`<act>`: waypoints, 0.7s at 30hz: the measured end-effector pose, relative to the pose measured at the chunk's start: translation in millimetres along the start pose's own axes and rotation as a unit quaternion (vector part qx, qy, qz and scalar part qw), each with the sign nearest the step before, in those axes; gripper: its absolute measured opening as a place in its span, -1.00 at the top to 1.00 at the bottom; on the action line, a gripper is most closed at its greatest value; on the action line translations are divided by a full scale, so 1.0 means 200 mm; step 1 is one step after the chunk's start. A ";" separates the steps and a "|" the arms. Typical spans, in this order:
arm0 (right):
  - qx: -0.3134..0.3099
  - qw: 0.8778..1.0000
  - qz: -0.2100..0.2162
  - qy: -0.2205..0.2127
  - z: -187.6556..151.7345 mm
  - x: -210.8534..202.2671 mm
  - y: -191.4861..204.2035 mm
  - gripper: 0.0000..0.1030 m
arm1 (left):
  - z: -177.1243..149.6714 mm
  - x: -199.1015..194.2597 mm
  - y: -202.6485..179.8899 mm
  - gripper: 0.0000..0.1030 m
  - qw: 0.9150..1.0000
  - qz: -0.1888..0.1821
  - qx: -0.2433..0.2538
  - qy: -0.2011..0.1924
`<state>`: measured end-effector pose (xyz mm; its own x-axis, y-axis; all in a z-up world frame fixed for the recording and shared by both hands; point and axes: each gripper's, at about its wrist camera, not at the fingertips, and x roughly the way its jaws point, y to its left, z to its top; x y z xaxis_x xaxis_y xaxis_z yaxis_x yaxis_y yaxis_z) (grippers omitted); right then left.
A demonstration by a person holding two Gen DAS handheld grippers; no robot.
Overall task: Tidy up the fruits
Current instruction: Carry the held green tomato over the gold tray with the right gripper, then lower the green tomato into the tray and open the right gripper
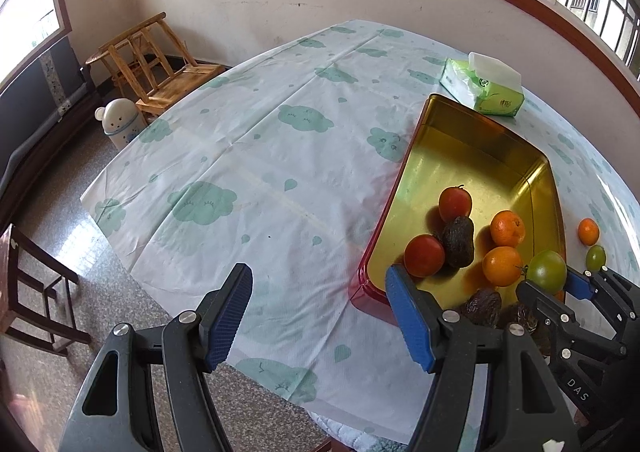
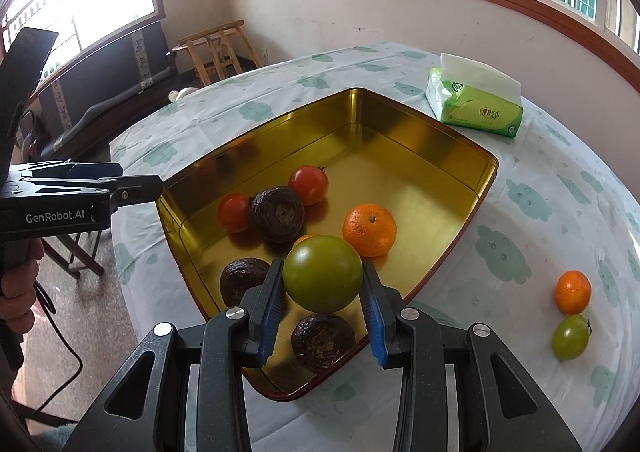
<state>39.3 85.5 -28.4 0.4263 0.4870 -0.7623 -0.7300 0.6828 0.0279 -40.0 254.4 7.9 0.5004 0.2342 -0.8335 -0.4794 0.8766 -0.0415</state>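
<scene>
A gold tin tray (image 2: 440, 155) with a red outside (image 1: 452, 155) sits on the table. It holds two red tomatoes (image 2: 309, 184), oranges (image 2: 369, 230) and dark wrinkled fruits (image 2: 278, 213). My right gripper (image 2: 323, 304) is shut on a large green tomato (image 2: 322, 278), held above the tray's near corner; it also shows in the left wrist view (image 1: 546, 272). My left gripper (image 1: 320, 312) is open and empty over the tablecloth, left of the tray. An orange (image 2: 572, 291) and a small green tomato (image 2: 570, 336) lie on the table, right of the tray.
A green tissue pack (image 2: 476, 103) lies beyond the tray near the wall. Wooden stools (image 1: 156, 63) and a small white bin (image 1: 120, 123) stand on the floor past the table's left edge. A dark chair (image 1: 28, 284) stands at the near left.
</scene>
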 end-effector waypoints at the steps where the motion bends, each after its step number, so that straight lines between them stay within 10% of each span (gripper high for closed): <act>1: -0.002 1.000 0.000 0.000 0.00 0.00 0.00 0.26 | 0.00 0.00 0.00 -0.29 1.000 0.000 0.000 0.000; 21: 0.004 1.000 0.010 -0.015 -0.02 -0.05 0.01 0.05 | -0.01 -0.02 0.01 -0.29 1.000 -0.002 -0.005 -0.003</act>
<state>31.2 80.8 -23.1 0.4267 0.5165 -0.7424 -0.7351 0.6763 0.0480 -43.5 253.8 10.3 0.5068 0.2326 -0.8301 -0.4846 0.8732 -0.0511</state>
